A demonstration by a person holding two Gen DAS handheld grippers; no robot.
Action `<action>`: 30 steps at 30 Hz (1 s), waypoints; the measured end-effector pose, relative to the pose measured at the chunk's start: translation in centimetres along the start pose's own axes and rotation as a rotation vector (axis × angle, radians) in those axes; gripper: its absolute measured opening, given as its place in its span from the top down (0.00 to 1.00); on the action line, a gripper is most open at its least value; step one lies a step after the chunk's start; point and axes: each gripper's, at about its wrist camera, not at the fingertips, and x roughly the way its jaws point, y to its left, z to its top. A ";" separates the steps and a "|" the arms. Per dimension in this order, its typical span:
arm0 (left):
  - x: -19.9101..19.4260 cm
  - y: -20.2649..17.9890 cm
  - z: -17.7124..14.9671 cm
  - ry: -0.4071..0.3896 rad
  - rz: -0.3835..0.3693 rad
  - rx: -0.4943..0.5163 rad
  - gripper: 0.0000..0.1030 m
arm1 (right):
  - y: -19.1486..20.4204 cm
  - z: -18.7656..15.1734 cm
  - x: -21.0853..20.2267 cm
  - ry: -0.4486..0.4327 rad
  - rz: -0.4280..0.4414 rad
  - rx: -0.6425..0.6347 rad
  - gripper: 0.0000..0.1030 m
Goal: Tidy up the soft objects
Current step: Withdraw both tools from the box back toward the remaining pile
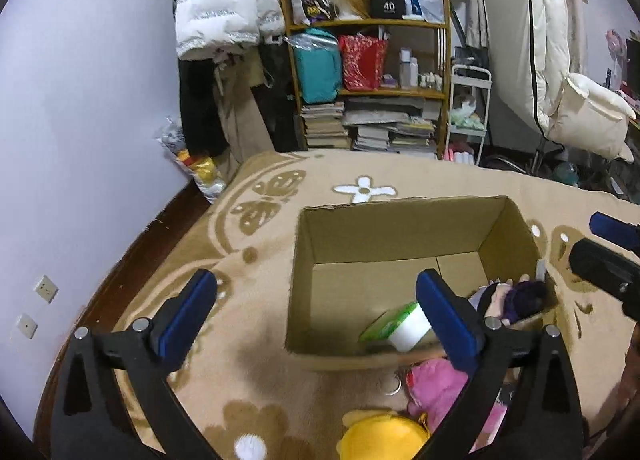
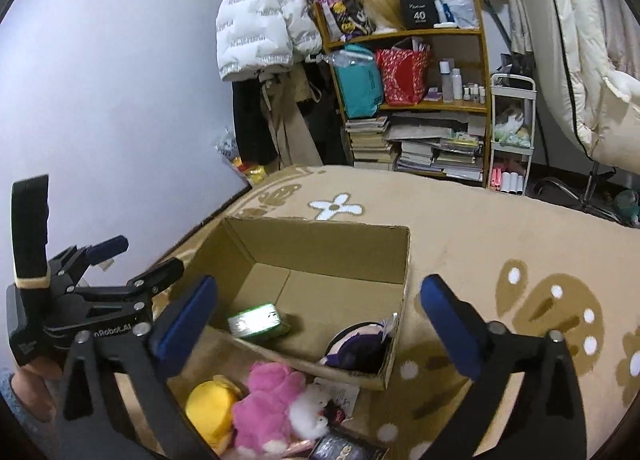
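Note:
An open cardboard box point(image 1: 394, 232) point(image 2: 320, 236) stands on the tan patterned blanket. Inside lie a green-and-white tissue pack point(image 1: 398, 326) point(image 2: 258, 322) and a purple-haired plush doll point(image 1: 516, 298) point(image 2: 358, 348). In front of the box lie a pink plush point(image 1: 436, 386) point(image 2: 268, 400), a yellow plush point(image 1: 382, 438) point(image 2: 212, 408) and a small white fluffy toy point(image 2: 310, 414). My left gripper point(image 1: 316, 324) point(image 2: 136, 264) is open and empty above the box's near left side. My right gripper point(image 2: 318, 328) point(image 1: 592, 242) is open and empty over the box's near right corner.
A dark card packet point(image 2: 344, 450) lies by the toys. A wooden shelf point(image 1: 368, 80) with bags, bottles and stacked books stands behind the bed. A white jacket point(image 1: 218, 0) hangs at left, white bedding point(image 1: 536, 40) at right. The wall point(image 1: 80, 100) is close on the left.

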 end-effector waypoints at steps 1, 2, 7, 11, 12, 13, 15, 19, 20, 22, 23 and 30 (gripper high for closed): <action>-0.8 -0.1 -0.2 -0.006 0.005 0.005 0.03 | 0.0 -0.1 -0.5 -0.004 0.013 0.007 0.00; -1.2 -0.1 -0.3 -0.007 0.007 0.010 0.03 | 0.1 -0.3 -0.9 -0.004 0.020 0.012 0.00; -4.1 -0.3 -1.5 0.004 0.061 0.026 0.02 | 0.0 -1.1 -2.9 0.011 0.004 0.044 0.00; -6.6 0.1 -2.4 -0.004 0.063 -0.021 0.02 | 0.5 -2.0 -5.0 0.008 0.013 0.042 0.00; -7.2 0.2 -2.6 0.003 0.061 -0.028 0.02 | 0.6 -2.2 -5.4 0.009 0.012 0.034 0.00; -7.7 0.3 -2.9 0.007 0.066 -0.033 0.02 | 0.9 -2.6 -6.0 0.008 -0.001 0.021 0.00; -8.6 0.5 -3.3 0.009 0.075 -0.046 0.02 | 1.2 -3.1 -6.9 0.012 -0.012 0.005 0.00; -10.8 0.9 -4.3 0.007 0.085 -0.063 0.02 | 1.7 -4.3 -8.8 0.016 -0.013 0.003 0.00; -11.1 0.9 -4.6 0.008 0.087 -0.061 0.02 | 1.8 -4.5 -9.1 0.017 -0.013 0.005 0.00; -11.7 1.0 -5.1 0.022 0.089 -0.069 0.02 | 2.0 -5.2 -9.7 0.021 -0.010 0.006 0.00; -12.0 1.1 -5.4 0.032 0.085 -0.079 0.02 | 2.3 -5.6 -9.9 0.024 -0.014 0.001 0.00; -12.1 1.0 -7.2 0.068 0.055 -0.083 0.02 | 3.8 -7.5 -9.9 0.069 -0.068 -0.076 0.00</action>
